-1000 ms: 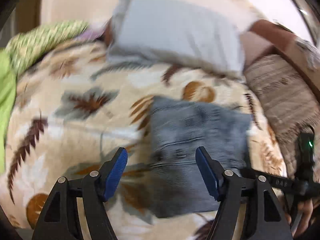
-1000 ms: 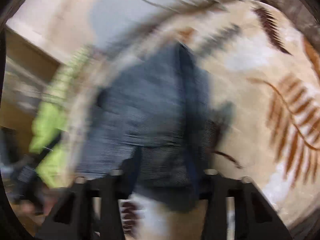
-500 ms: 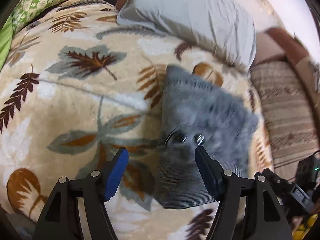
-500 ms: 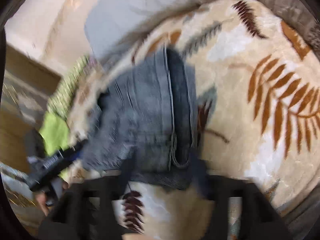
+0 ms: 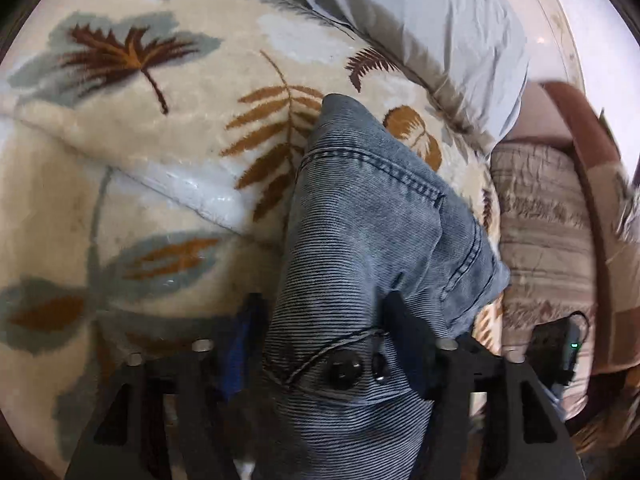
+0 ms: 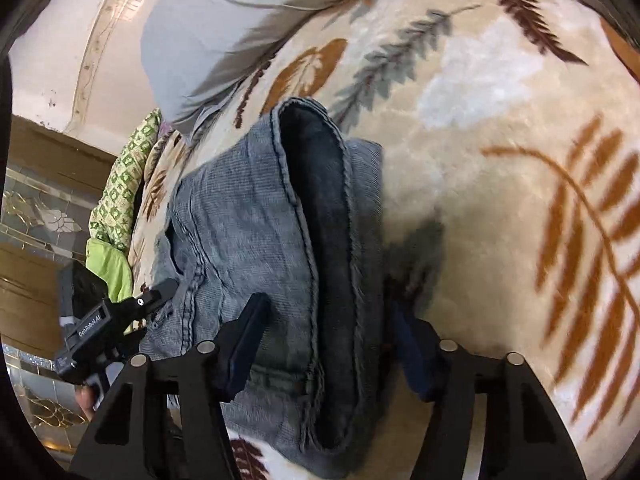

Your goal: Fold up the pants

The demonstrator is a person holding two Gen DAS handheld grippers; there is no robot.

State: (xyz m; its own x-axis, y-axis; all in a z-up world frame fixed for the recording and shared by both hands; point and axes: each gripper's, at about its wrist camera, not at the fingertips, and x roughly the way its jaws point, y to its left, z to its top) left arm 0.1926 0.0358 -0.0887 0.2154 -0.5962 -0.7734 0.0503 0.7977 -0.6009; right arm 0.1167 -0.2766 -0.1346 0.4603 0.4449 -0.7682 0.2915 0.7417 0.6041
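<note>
You have the jeans [image 5: 360, 240] folded into a thick bundle on the leaf-patterned blanket [image 5: 120, 184], with the grey pillow [image 5: 420, 20] lying beyond the far end. Your left gripper [image 5: 320, 344] straddles the waistband end, where 2 dark buttons [image 5: 344, 368] show; its jaws stand wide apart with denim bulging between them, and I cannot tell whether the pads actually press the cloth. Your right gripper [image 6: 324, 344] is just as wide, set around the stacked layers at the near edge, and its grip is equally unclear. The other tool is visible at the left of the right wrist view, close against the side of the bundle. The risk, as I judge it, is the thickness: several layers of stiff denim may spring open if you close on only the top ones, and the upper flap, already standing up with its dark inner side showing, could roll back. The plush blanket may also ride up with the fabric if a lower finger digs into it. A lopsided pull between your 2 hands would skew the fold. No containers appear in either view, so nothing holds anything here
</note>
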